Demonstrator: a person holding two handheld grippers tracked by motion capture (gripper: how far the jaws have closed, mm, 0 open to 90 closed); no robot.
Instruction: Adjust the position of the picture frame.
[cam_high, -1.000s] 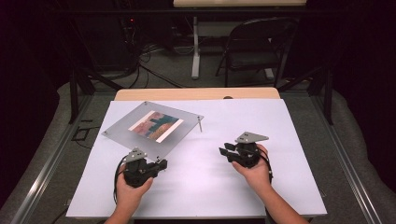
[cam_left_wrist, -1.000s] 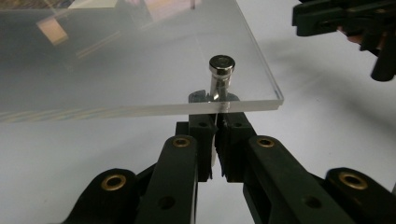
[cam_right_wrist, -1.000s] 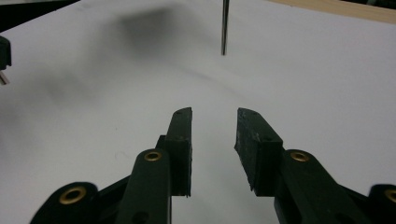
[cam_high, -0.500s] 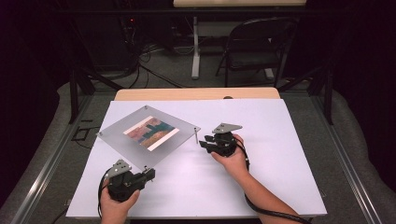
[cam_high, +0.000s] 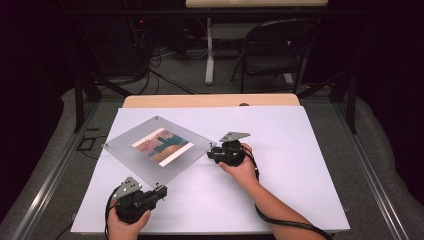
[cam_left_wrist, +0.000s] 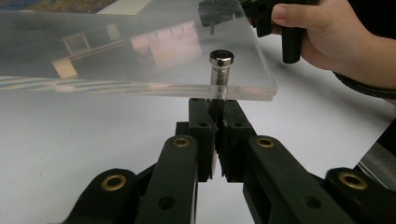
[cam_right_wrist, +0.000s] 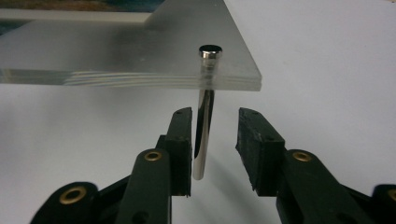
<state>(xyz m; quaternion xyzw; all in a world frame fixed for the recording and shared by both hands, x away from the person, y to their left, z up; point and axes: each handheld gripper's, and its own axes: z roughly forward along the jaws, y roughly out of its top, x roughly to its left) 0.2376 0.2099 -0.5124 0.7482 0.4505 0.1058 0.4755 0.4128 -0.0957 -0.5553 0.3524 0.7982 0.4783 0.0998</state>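
A clear acrylic panel (cam_high: 131, 161) with a colourful picture (cam_high: 162, 146) inside stands on thin metal corner posts at the table's left. At its near corner, my left gripper (cam_high: 162, 190) is shut on the post (cam_left_wrist: 221, 70), the jaw tips (cam_left_wrist: 217, 109) pinching it just under the panel edge. My right gripper (cam_high: 211, 153) is at the panel's right corner. Its jaws (cam_right_wrist: 215, 116) have just been closing around that corner's post (cam_right_wrist: 204, 135). The post stands close to one pad, and a gap remains on the other side.
The panel rests on a white sheet (cam_high: 300, 165) covering the table, with a wooden strip (cam_high: 210, 101) along the far edge. A folding chair (cam_high: 272, 50) stands beyond the table. The right hand (cam_left_wrist: 327, 32) and its trailing cable (cam_high: 290, 225) lie at the near right.
My left hand has drawn back toward the near edge, gripper at the panel's near corner. My right hand has moved left to the right corner. The panel has shifted slightly toward me.
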